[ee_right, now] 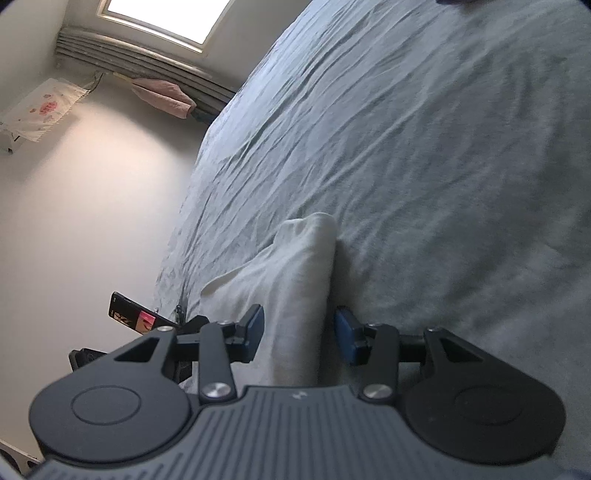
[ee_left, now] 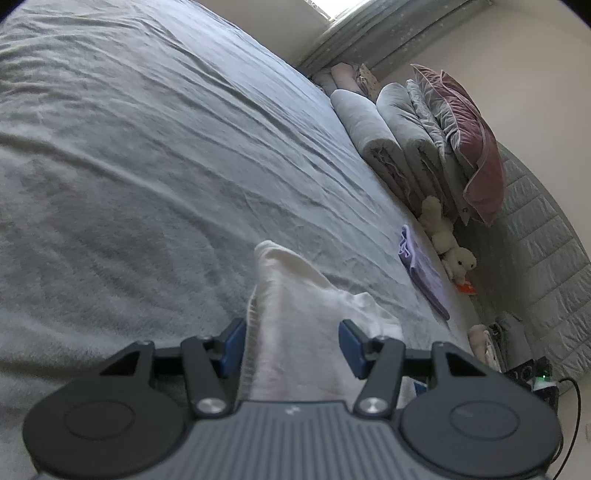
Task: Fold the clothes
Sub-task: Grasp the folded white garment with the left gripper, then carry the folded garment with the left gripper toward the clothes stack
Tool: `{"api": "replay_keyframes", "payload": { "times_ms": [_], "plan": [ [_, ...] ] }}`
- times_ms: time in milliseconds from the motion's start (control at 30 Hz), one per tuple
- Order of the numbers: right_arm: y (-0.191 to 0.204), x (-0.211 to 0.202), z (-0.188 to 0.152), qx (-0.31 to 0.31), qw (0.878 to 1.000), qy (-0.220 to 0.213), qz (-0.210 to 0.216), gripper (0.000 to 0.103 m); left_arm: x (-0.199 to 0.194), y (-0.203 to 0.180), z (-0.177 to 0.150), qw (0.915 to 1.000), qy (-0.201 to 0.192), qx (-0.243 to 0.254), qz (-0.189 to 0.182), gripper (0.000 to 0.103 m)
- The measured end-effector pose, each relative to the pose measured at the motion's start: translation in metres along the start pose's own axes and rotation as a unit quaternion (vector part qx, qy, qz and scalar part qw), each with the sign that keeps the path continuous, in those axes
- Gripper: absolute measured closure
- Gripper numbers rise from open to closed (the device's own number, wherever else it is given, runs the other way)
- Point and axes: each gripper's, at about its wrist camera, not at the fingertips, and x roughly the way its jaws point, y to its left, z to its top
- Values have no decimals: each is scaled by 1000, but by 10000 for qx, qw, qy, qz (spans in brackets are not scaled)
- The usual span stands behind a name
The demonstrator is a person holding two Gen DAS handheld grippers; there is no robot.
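White cloth lying on the grey bed, between both grippers' fingers.

The white cloth [ee_left: 295,317] is resting on the bedsheet [ee_left: 147,166], bunching up between the spread-apart fingers of the left gripper [ee_left: 291,343] and the right gripper [ee_right: 299,332]; whether either is pinching it is unclear. A purple garment [ee_left: 421,269] is lying near pillows [ee_left: 406,140].

Grey-sheeted bed [ee_left: 166,147], pale walls [ee_right: 74,203], bright window [ee_right: 166,18], perhaps daylight.

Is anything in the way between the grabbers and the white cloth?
No, nothing visible is. The white cloth already lies between the open fingers of the left gripper, and in the right wrist view it also lies between the open fingers of the right gripper. Only the grey bedsheet lies around it.
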Motion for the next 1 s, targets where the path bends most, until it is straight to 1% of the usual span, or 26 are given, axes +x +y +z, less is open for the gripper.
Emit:
{"api": "replay_keyframes", "payload": {
  "times_ms": [100, 267, 367, 433, 533, 633, 767, 867, 933, 1000],
  "plan": [
    [1, 5, 1, -55, 10000, 3, 10, 57, 2, 0, -1, 10000, -26, -10, -7, 47],
    [2, 10, 1, -192, 9998, -5, -33, 61, 3, -2, -6, 9996, -105, 250, 37, 50],
    [4, 14, 1, -274, 9996, -11, -59, 67, 2, -1, -8, 9995, -175, 239, 96, 57],
    [4, 16, 0, -329, 9994, -14, -76, 75, 4, 1, -10, 9997, -233, 53, 99, 66],
    [5, 19, 0, -390, 9992, -15, -98, 81, 7, 1, -14, 9992, -333, -156, 135, 76],
    [6, 19, 1, -407, 9991, -25, -123, 84, 9, -1, -18, 9980, -486, -343, 192, 83],
    [11, 14, 1, -517, 9985, -99, -170, 84, 7, -8, -16, 9962, -669, -525, 160, 85],
    [13, 8, 6, -576, 9981, -208, -98, 85, 7, -16, -13, 9948, -834, -582, 62, 85],
    [11, 3, 10, -590, 9978, -295, -51, 85, 10, -25, -13, 9945, -884, -553, 52, 85],
    [10, -3, 14, -604, 9974, -384, -6, 85, 17, -36, -11, 9953, -879, -396, 78, 85]
  ]
}}
